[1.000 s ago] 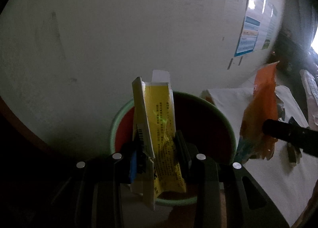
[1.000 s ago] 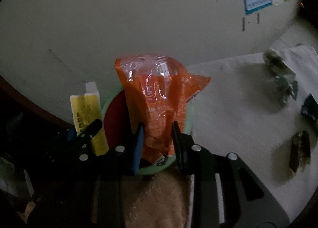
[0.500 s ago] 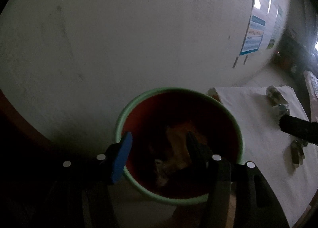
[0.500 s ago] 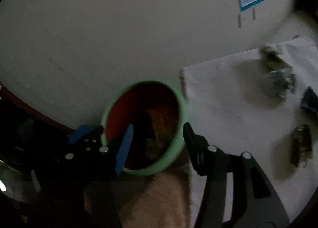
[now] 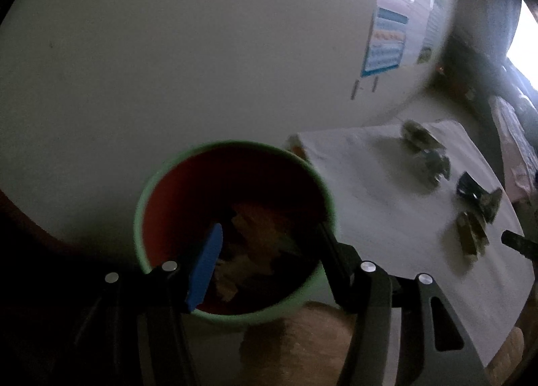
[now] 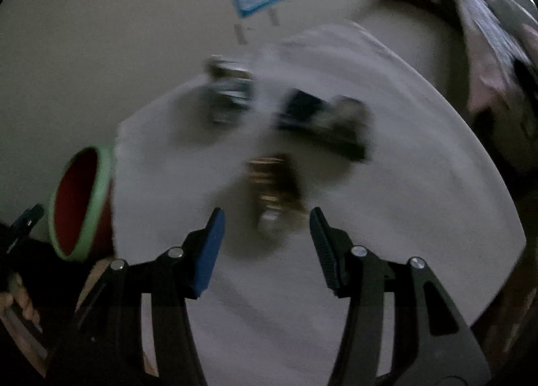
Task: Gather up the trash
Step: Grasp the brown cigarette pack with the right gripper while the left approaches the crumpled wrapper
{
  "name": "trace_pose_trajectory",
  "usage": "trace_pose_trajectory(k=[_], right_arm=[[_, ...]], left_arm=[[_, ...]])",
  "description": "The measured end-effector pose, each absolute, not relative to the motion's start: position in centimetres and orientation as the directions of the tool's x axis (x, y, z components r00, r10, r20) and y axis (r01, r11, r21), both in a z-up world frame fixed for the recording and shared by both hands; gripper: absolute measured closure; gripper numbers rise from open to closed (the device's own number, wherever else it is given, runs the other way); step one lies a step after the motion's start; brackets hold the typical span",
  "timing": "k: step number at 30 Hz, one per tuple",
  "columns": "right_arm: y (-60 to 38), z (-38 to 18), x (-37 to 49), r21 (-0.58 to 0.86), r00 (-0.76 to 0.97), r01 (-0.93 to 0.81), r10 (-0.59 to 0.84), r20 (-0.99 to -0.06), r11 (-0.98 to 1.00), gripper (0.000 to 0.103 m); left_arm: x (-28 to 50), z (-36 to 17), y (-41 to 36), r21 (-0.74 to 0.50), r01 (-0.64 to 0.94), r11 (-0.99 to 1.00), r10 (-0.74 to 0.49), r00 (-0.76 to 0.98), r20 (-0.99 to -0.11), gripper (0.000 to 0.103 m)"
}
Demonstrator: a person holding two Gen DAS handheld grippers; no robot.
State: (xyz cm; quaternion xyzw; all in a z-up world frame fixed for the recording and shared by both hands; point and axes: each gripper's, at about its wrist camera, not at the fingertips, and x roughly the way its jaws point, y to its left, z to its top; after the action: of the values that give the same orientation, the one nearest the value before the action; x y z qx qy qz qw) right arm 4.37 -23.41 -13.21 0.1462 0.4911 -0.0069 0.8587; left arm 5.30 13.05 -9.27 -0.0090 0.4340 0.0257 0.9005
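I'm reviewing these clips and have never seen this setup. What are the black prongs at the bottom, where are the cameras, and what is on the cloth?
No robot here: a person holds a two-finger tool in each hand, each carrying a fisheye camera looking along its fingers. The left tool is open above a green-rimmed bin that holds wrappers. The right tool is open and empty, pointing at a brownish wrapper on the white cloth. More crumpled trash lies farther back; the right view is too blurred for details.
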Motion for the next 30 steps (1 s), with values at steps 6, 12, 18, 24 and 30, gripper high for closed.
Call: trace_pose_trajectory(k=[6,12,18,24,30], right_arm=[[-24.0,-15.5,6.0,0.260,0.501,0.154,0.151,-0.852,0.953,0.039],[-21.8,-17.8,9.2,0.242,0.461,0.134,0.156,-0.873,0.961,0.036],[-22.4,-18.1,8.4,0.295,0.478,0.123,0.204,-0.855,0.948,0.064],[-23.3,-16.3,1.0,0.361,0.532,0.115,0.250,-0.809,0.925,0.064],[-24.8,-17.9,-4.3,0.364,0.525,0.185,0.221,-0.822,0.913,0.064]], left_arm=[[4.7,-9.1,8.9,0.030,0.040,0.999,-0.001,0.610,-0.792,0.048],[4.3,-8.4,6.6,0.055,0.095,0.994,-0.015,0.611,-0.791,0.045],[6.2,-8.2,2.1,0.055,0.222,0.974,-0.097,0.617,-0.781,0.039],[11.5,-10.3,-4.4,0.079,0.332,0.940,-0.141,0.589,-0.796,0.039],[16.6,-13.3,-10.1,0.141,0.387,0.911,-0.118,0.573,-0.811,0.039]])
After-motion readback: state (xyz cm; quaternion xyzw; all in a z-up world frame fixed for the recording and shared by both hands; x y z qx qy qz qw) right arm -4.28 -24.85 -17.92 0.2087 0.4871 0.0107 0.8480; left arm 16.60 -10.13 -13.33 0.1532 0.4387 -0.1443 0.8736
